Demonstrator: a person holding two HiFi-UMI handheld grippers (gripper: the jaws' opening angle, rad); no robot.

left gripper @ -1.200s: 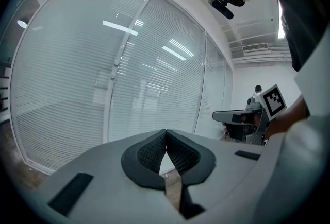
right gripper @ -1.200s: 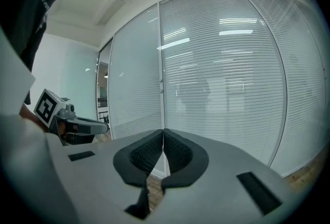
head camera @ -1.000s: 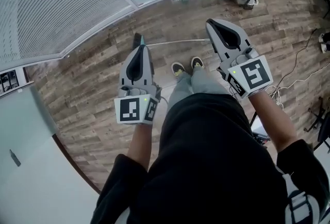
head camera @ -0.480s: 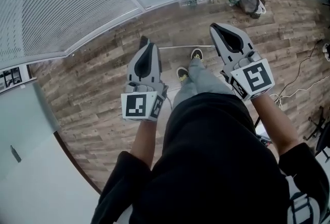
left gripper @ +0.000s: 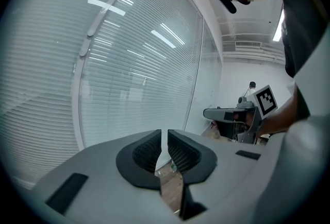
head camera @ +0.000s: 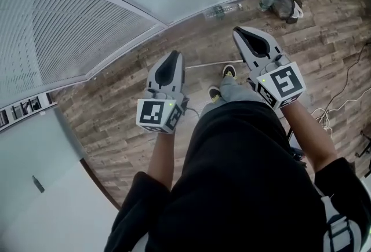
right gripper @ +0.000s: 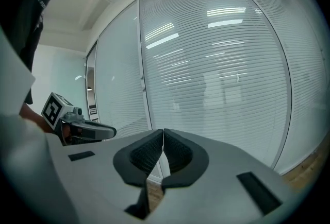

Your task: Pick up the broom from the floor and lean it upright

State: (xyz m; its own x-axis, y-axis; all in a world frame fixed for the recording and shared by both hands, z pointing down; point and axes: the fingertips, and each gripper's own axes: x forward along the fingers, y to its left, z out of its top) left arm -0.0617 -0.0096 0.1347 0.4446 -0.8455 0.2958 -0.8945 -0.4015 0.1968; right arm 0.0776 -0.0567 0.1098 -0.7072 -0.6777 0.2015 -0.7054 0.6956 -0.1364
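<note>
Left gripper [head camera: 173, 55] & right gripper [head camera: 238, 30] are clenched empty, so broom handle [head camera: 204, 64] may be trodden on by shoes [head camera: 228, 71].

Black top [head camera: 243, 175], loose, short black sleeves [head camera: 136, 210]; white print on right one. Light grey trousers [head camera: 235, 91]. Dark shoes [head camera: 229, 71] with yellow trim.

Left gripper [head camera: 176, 55], right gripper [head camera: 235, 29]: pale grey moulded shells, tapered, black inset on top. Fingers [left gripper: 147, 151] lined with black ribbed pads. Each carries white marker cube [head camera: 155, 114] with black square pattern and small green light [head camera: 172, 104].
</note>
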